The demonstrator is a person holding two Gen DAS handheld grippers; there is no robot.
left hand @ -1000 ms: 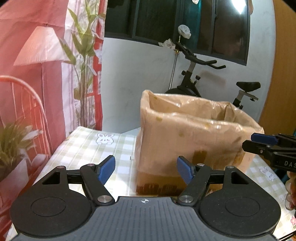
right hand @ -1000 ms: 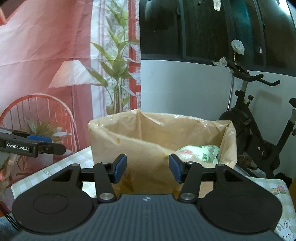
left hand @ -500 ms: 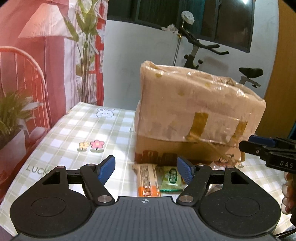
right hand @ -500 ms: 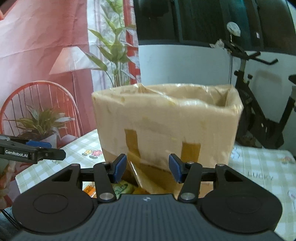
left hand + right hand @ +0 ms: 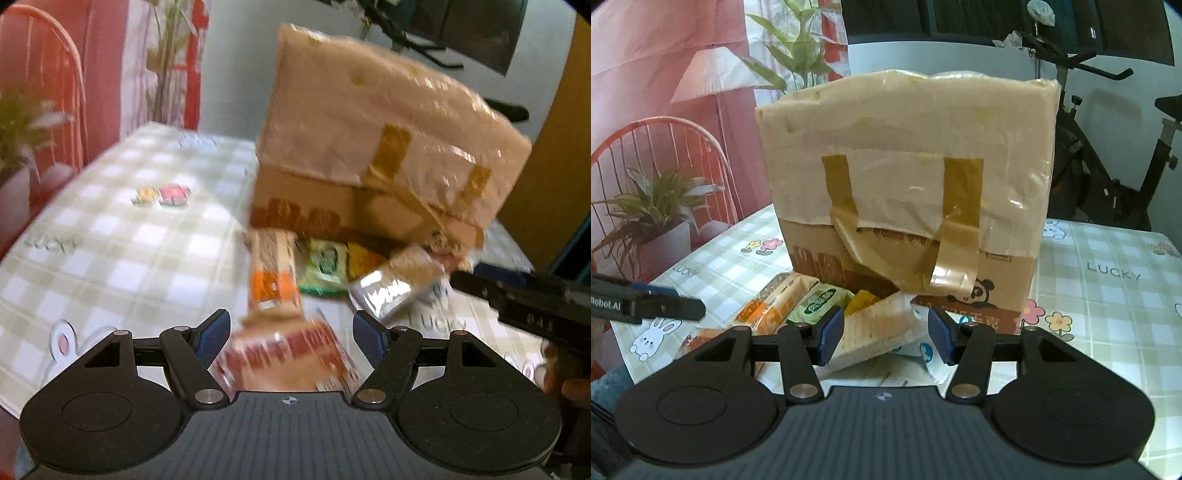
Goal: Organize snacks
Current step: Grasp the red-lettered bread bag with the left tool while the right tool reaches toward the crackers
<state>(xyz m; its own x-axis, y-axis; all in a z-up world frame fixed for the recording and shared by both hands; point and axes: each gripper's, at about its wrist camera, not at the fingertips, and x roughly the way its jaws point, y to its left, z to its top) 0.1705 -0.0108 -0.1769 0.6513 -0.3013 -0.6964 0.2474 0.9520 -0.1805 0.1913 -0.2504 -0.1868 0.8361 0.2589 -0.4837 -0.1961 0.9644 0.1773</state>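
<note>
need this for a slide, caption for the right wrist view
Right gripper, jaws open, over a tan wafer packet among snack packets before a taped brown cardboard box on a green checked tablecloth.

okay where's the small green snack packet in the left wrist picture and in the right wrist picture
Left wrist view: the small green snack packet lies right of centre, at the foot of the taped brown cardboard box.
Right wrist view: it lies left of centre, just above the left fingertip.
Shared landmark: the cardboard box.
</note>
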